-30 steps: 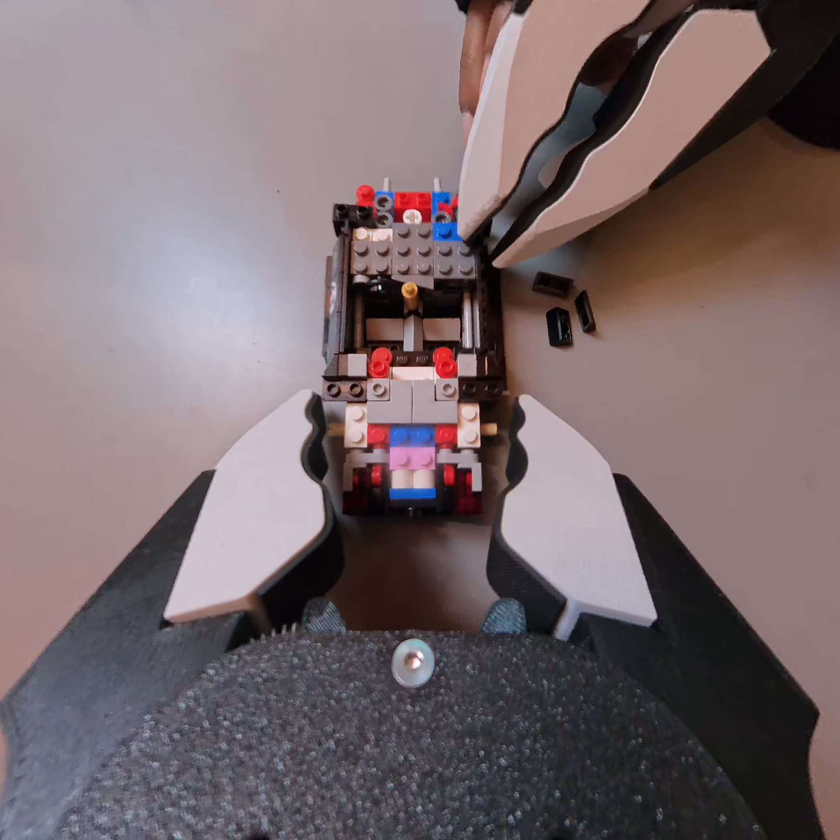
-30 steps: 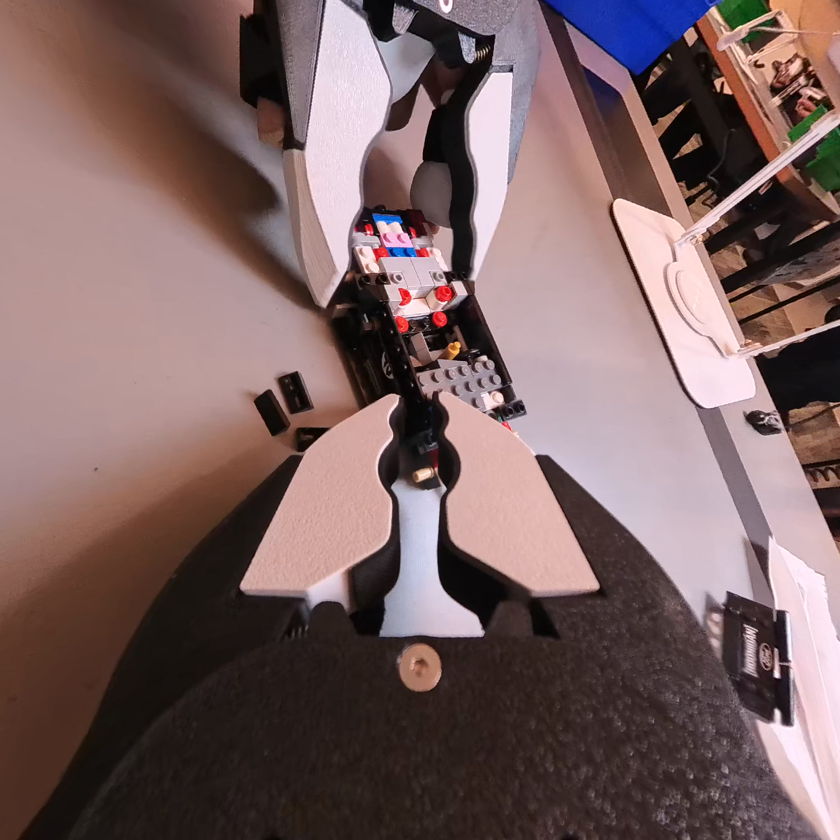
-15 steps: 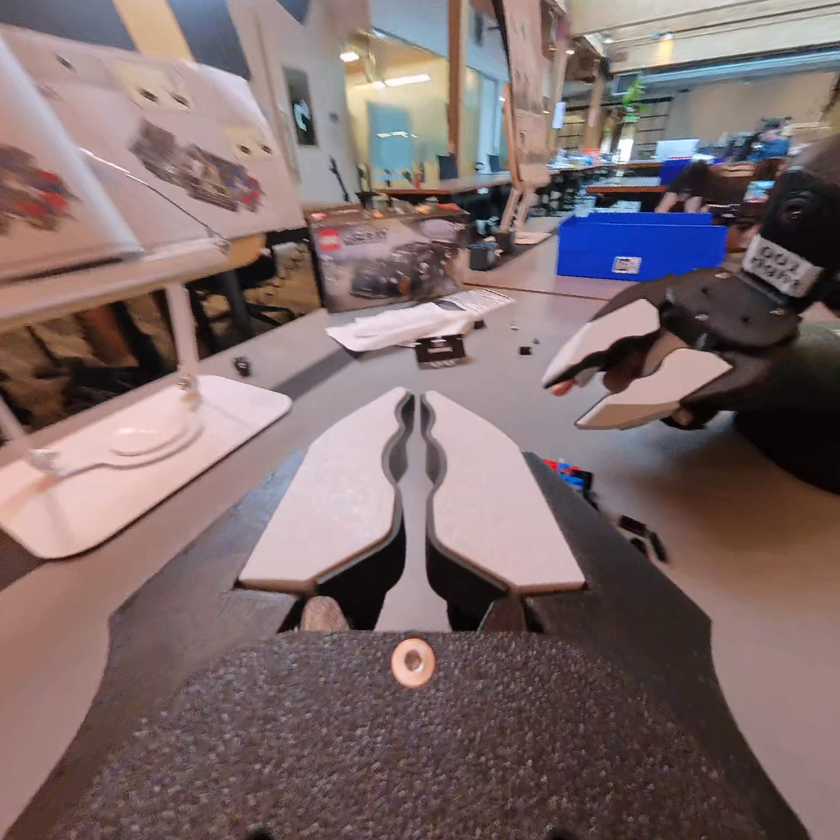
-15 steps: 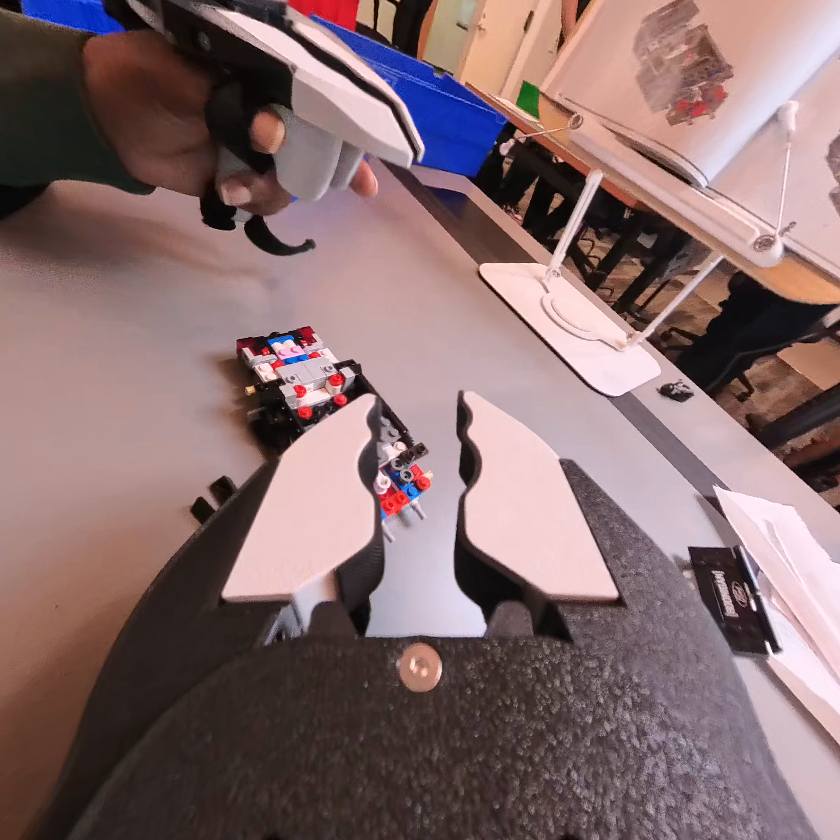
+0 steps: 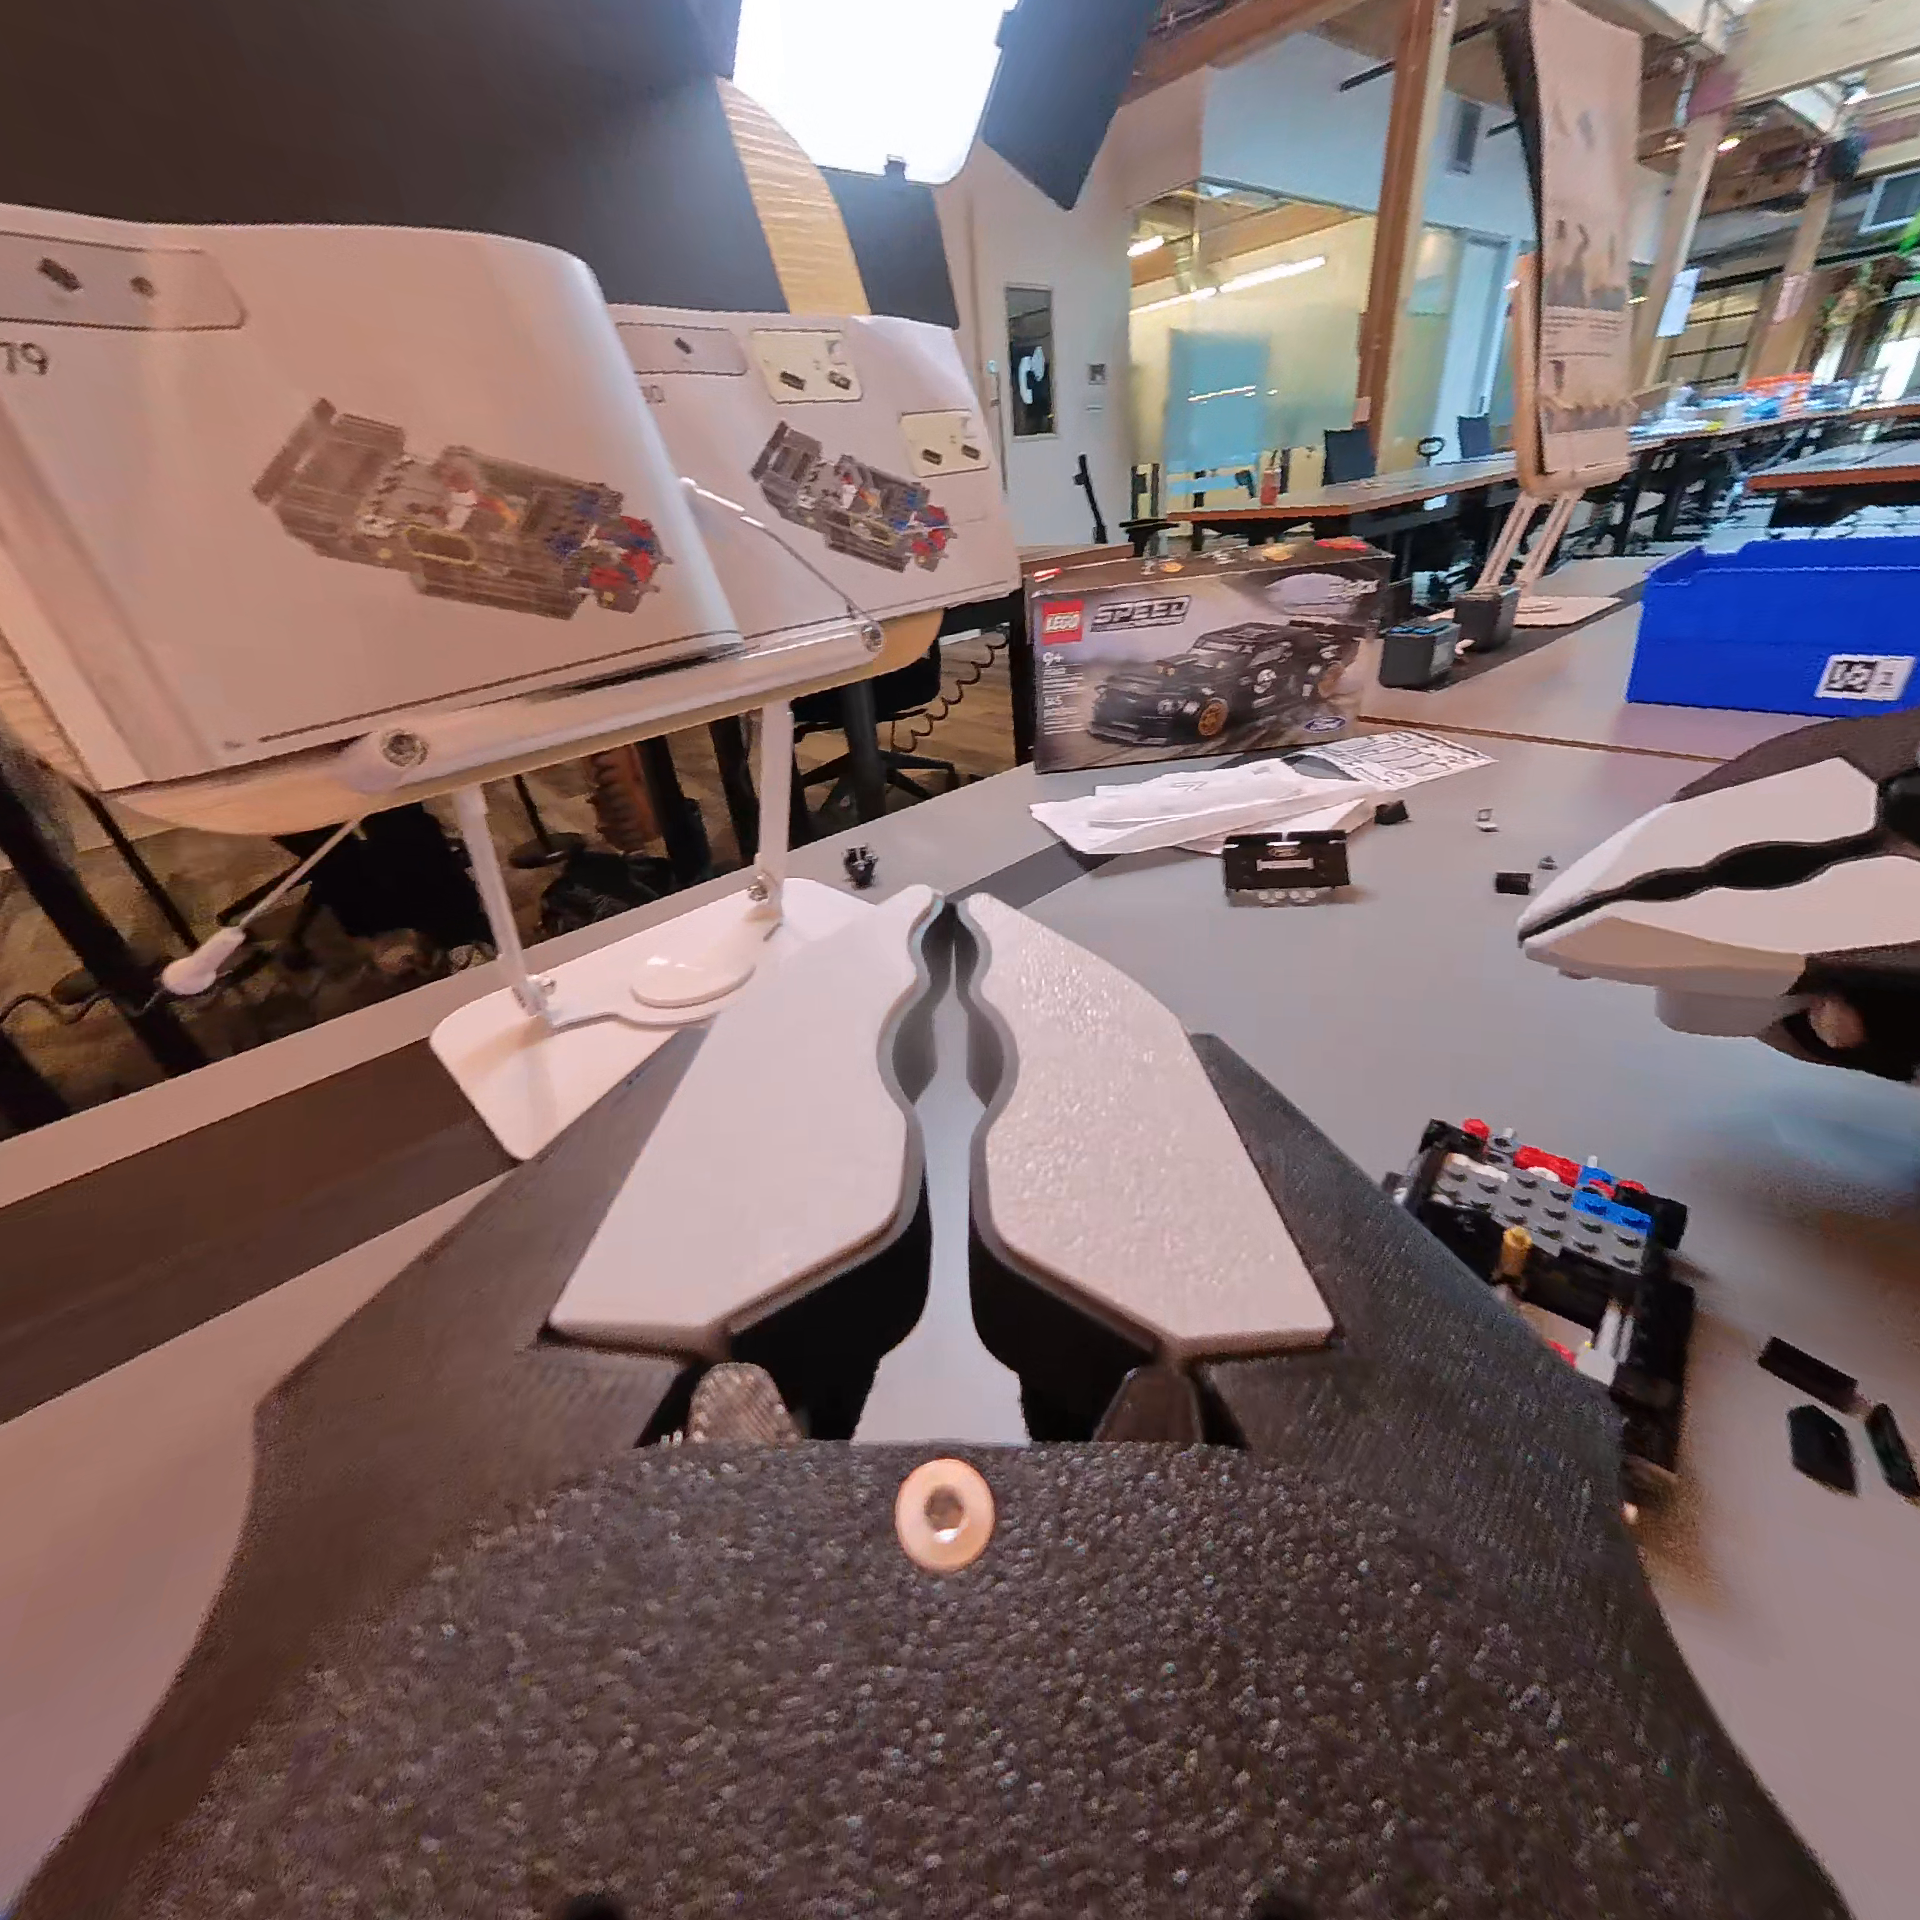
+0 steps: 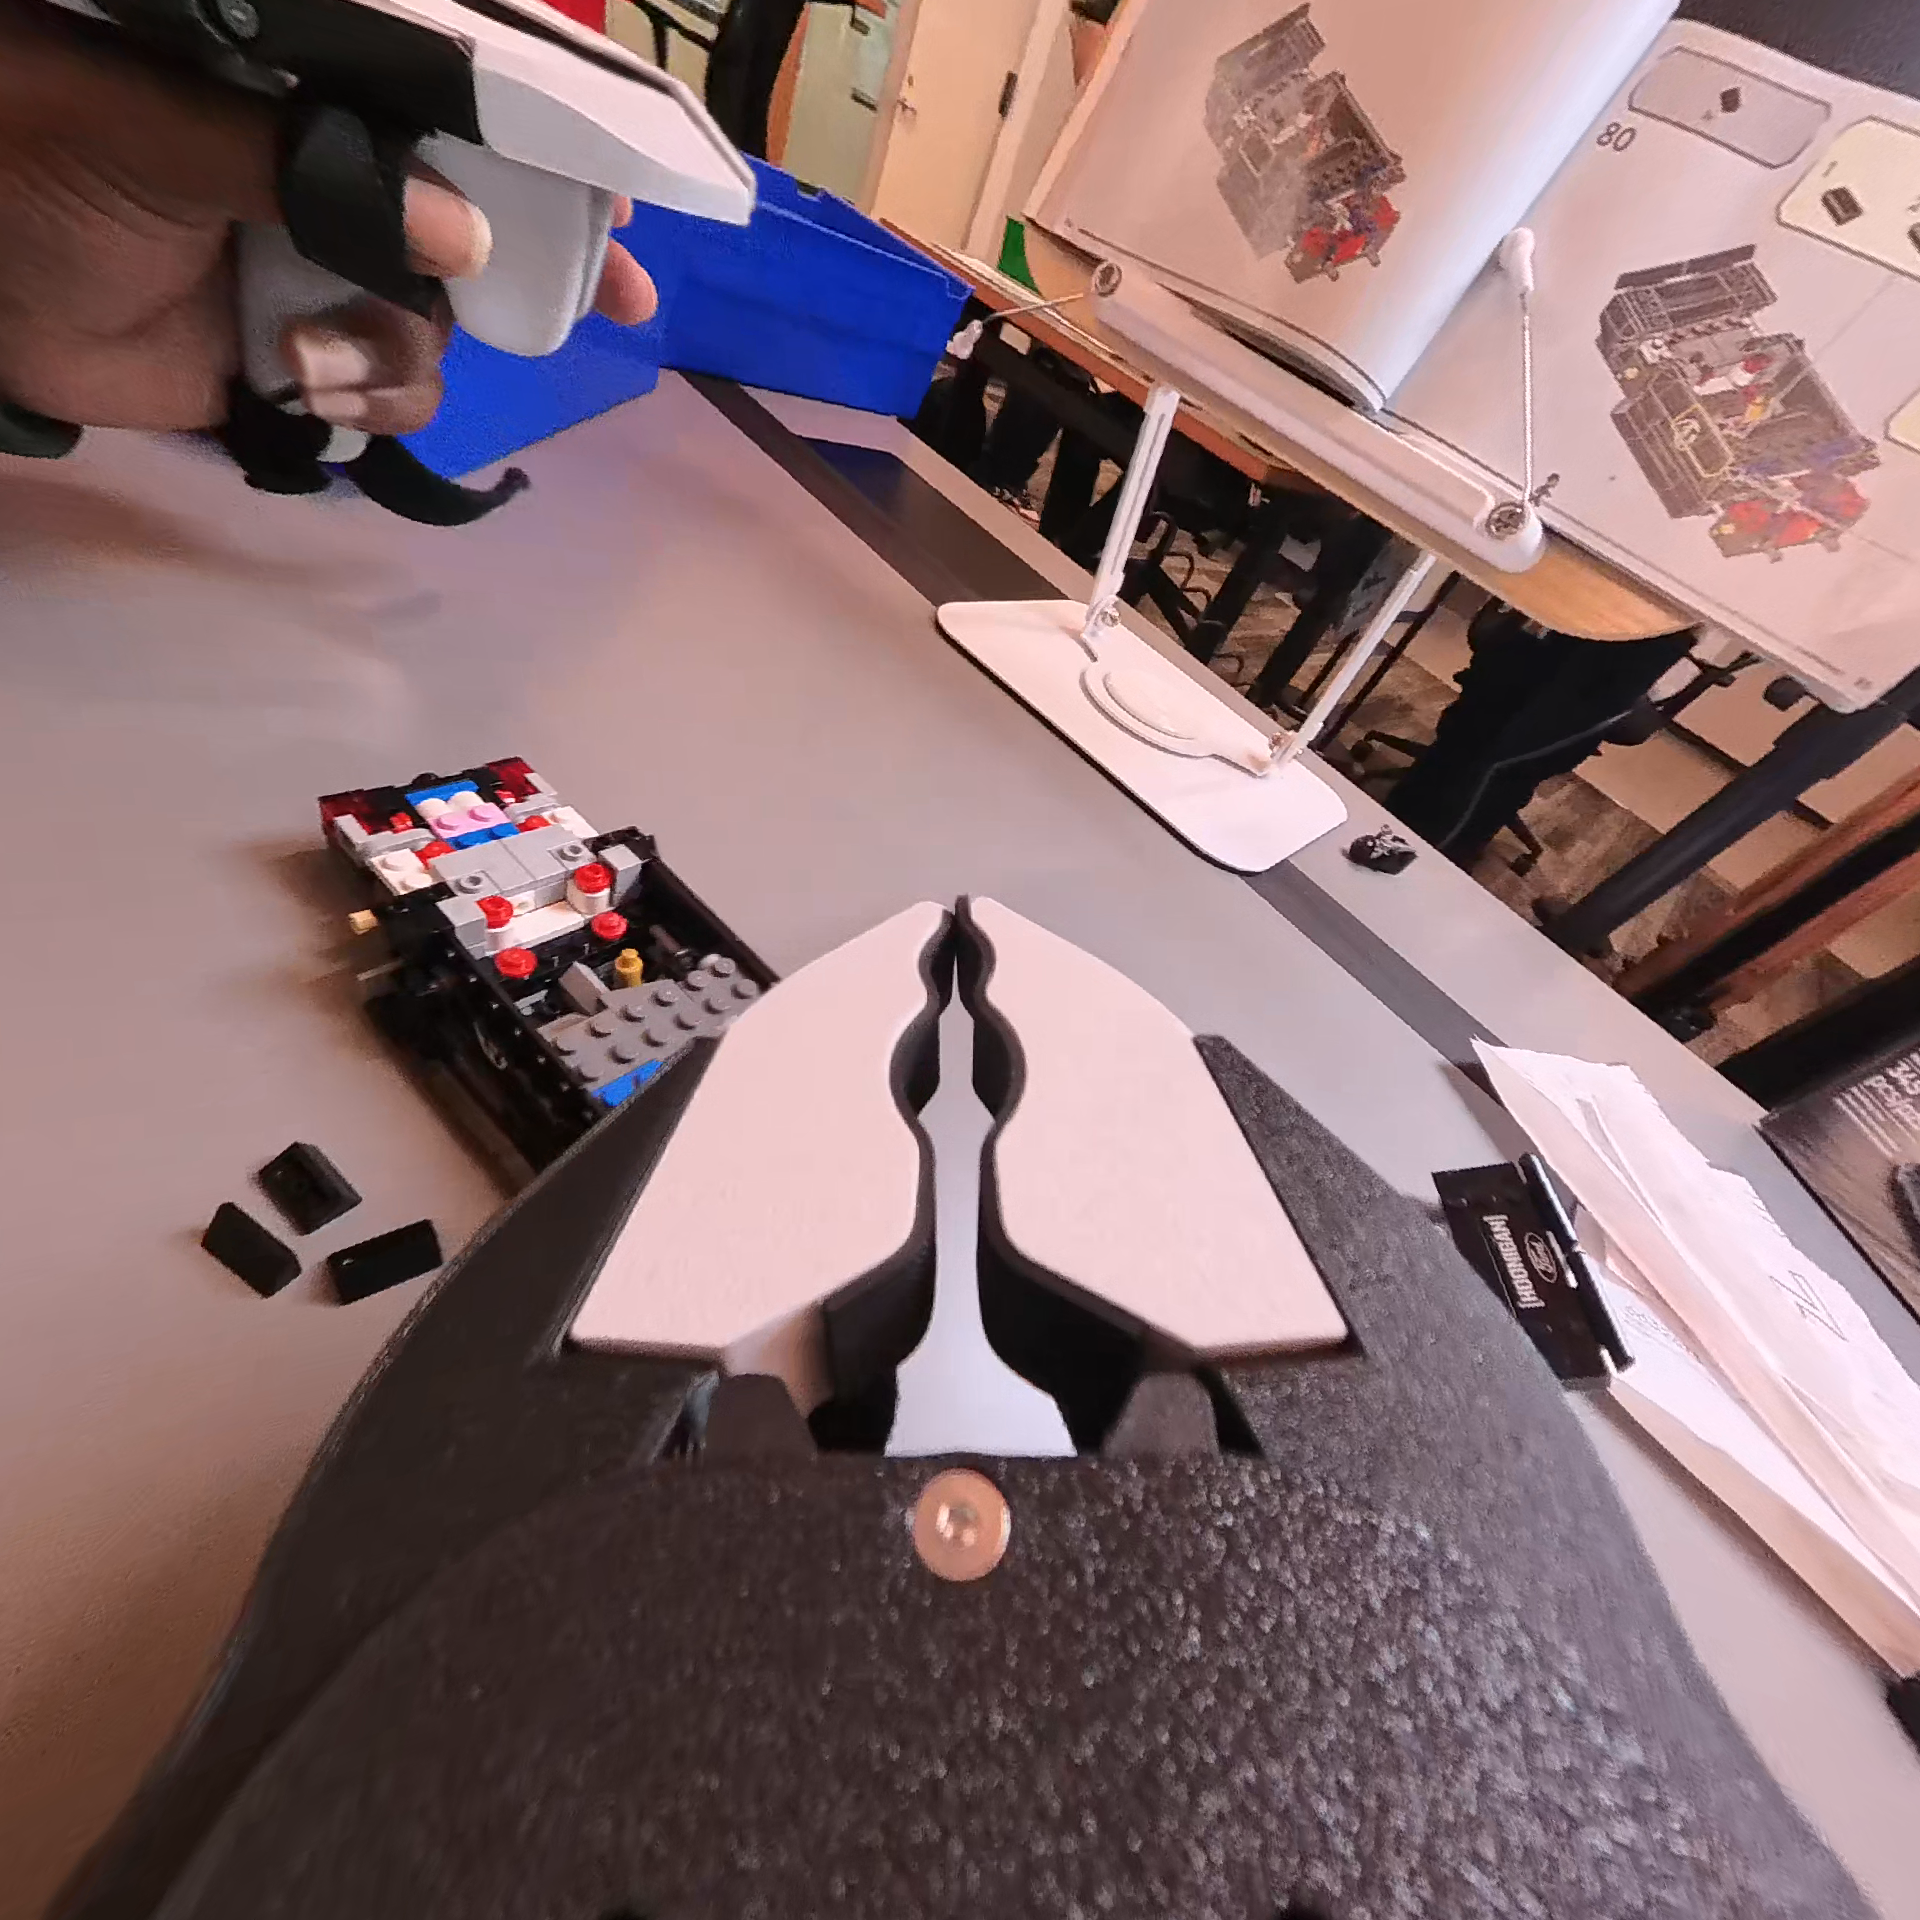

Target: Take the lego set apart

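The lego car chassis (image 6: 520,935) lies on the grey table, black frame with grey, red, blue and pink bricks; it also shows at the right of the left wrist view (image 5: 1548,1247). Three loose black pieces (image 6: 301,1226) lie beside it. My left gripper (image 5: 951,914) is shut and empty, raised above the table left of the car; it shows at the top left of the right wrist view (image 6: 665,156), held by a hand. My right gripper (image 6: 958,909) is shut and empty, raised beside the car; it shows at the right of the left wrist view (image 5: 1538,925).
A white book stand (image 5: 644,987) holds an open instruction booklet (image 5: 416,499). The set's box (image 5: 1195,655), paper sheets (image 5: 1226,795), a black printed plate (image 6: 1517,1278) and small black pieces (image 5: 1512,883) lie farther off. A blue bin (image 6: 779,301) stands at the table's far side. Some 20 cm of space lies between my two pairs of fingers. The black printed plate (image 6: 1517,1278) lies around 20 cm away from my right fingertips. It is also in sight in the left wrist view (image 5: 1298,865).
Both grippers have lifted away from the car and tilted up. The left gripper let go of the car's end and shut. The right gripper opened, then shut empty.
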The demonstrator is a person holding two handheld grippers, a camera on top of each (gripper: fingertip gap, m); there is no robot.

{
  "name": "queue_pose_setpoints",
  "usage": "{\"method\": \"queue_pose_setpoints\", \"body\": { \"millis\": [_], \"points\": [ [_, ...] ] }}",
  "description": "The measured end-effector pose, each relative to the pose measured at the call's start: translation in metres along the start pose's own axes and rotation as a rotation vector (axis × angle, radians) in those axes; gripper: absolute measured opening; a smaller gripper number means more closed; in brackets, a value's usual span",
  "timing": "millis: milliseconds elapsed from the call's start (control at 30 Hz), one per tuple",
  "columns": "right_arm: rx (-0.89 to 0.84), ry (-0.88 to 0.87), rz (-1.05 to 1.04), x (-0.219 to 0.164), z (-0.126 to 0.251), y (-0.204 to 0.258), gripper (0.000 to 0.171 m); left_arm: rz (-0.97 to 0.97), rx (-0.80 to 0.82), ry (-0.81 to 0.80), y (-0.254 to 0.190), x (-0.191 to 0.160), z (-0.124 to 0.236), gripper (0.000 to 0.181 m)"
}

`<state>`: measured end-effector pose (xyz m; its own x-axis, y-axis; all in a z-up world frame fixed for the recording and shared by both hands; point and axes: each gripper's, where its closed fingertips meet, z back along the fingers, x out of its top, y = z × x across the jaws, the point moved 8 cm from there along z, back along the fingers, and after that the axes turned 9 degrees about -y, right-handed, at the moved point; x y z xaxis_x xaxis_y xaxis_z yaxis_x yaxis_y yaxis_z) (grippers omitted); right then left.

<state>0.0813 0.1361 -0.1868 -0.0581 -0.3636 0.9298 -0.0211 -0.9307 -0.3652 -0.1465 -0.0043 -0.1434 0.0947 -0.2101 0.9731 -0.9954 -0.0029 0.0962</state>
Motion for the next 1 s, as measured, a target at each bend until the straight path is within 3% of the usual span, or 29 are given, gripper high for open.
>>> {"method": "queue_pose_setpoints", "body": {
  "millis": [433,500,600,767,1000],
  "points": [
    [-0.154,0.025,0.04,-0.002,-0.013,-0.019,0.0,-0.024,0.066,0.023,0.011,-0.003,0.002,0.0],
    [-0.163,0.033,0.043,0.007,-0.025,-0.025,0.021,-0.008,0.074,0.022,0.012,-0.004,0.002,0.0],
    [-0.19,0.005,0.069,0.03,-0.053,-0.038,0.03,0.003,0.079,0.021,0.014,-0.005,0.003,0.0],
    [-0.273,-0.032,0.145,0.067,-0.126,-0.088,0.028,0.001,0.084,0.029,0.017,-0.007,0.004,0.0],
    [-0.282,0.064,0.169,0.082,-0.214,-0.152,0.027,0.021,0.058,0.064,0.019,-0.017,0.001,0.0]
  ]
}}
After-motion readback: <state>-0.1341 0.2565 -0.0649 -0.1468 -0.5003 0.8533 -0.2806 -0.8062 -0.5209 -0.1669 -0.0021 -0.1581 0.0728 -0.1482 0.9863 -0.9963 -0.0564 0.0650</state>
